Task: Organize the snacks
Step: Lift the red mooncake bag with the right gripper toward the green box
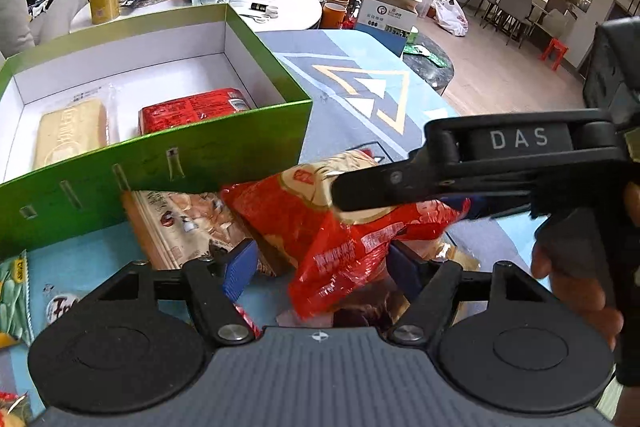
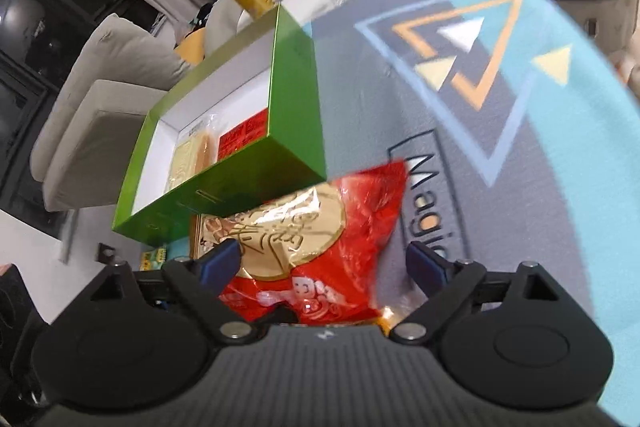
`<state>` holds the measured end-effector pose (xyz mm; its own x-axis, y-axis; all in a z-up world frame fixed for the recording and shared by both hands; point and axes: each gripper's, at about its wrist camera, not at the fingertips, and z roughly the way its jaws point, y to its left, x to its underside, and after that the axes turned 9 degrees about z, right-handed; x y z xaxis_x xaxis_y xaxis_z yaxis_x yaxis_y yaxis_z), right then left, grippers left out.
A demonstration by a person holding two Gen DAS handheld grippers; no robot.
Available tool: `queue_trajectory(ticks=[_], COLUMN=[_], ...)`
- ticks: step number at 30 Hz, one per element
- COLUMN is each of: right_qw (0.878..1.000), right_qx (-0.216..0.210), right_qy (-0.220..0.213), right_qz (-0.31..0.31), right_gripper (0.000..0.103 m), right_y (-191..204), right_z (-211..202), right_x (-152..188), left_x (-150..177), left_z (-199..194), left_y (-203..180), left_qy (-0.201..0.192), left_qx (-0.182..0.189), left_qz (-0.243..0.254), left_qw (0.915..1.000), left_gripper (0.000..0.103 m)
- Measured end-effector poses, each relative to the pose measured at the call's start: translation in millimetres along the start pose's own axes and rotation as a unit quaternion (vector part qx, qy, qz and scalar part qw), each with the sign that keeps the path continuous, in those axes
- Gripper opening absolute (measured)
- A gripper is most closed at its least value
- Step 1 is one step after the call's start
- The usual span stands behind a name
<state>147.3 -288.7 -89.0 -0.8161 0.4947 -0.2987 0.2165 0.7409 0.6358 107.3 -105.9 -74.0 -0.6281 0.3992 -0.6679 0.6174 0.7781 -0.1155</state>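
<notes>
A red snack bag (image 1: pixel 340 239) with a gold circle lies tilted on other packs in front of the green box (image 1: pixel 160 163). My left gripper (image 1: pixel 322 267) is open; its blue pads (image 1: pixel 240 267) flank the bag's near end without pressing it. From the right, one of my right gripper's fingers (image 1: pixel 368 183) reaches over the bag. In the right wrist view, the right gripper (image 2: pixel 322 265) stands wide open around the same bag (image 2: pixel 320 239), with mat showing beside its right pad. Inside the box (image 2: pixel 296 87) lie a yellow pack (image 1: pixel 72 131) and a red pack (image 1: pixel 192 111).
A beige pack (image 1: pixel 180 223) lies under the bag against the box's front wall, and a green pack (image 1: pixel 12 291) sits at the left edge. A blue-grey patterned mat (image 1: pixel 360 87) covers the table. Behind stands a cluttered white table (image 1: pixel 296 7). A hand (image 1: pixel 576 275) holds the right gripper.
</notes>
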Motion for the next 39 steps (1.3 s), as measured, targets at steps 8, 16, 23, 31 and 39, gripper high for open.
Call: queue_trajectory(ticks=[8, 16, 23, 31, 39], right_qw=[0.999, 0.995, 0.988, 0.983, 0.986], right_qx=[-0.033, -0.03, -0.054, -0.095, -0.11], right_qy=[-0.011, -0.063, -0.105, -0.108, -0.086], right_qz=[-0.024, -0.064, -0.099, -0.111, -0.093], right_gripper=[0.091, 0.088, 0.088, 0.088, 0.088], right_y=[5, 39, 82, 129, 152], right_z=[-11, -50, -72, -55, -17], right_x=[5, 21, 16, -8, -29], left_x=[-10, -18, -34, -56, -71], left_z=[-4, -54, -103, -137, -131], left_y=[-4, -15, -11, 20, 71], left_qy=[-0.031, -0.092, -0.152, -0.182, -0.165], left_qx=[0.063, 0.051, 0.024, -0.031, -0.054], left_qz=[-0.014, 0.006, 0.022, 0.028, 0.016], left_qw=[0.9975, 0.9944, 0.9879, 0.9824, 0.9847], left_gripper=[0.056, 0.056, 0.056, 0.056, 0.057])
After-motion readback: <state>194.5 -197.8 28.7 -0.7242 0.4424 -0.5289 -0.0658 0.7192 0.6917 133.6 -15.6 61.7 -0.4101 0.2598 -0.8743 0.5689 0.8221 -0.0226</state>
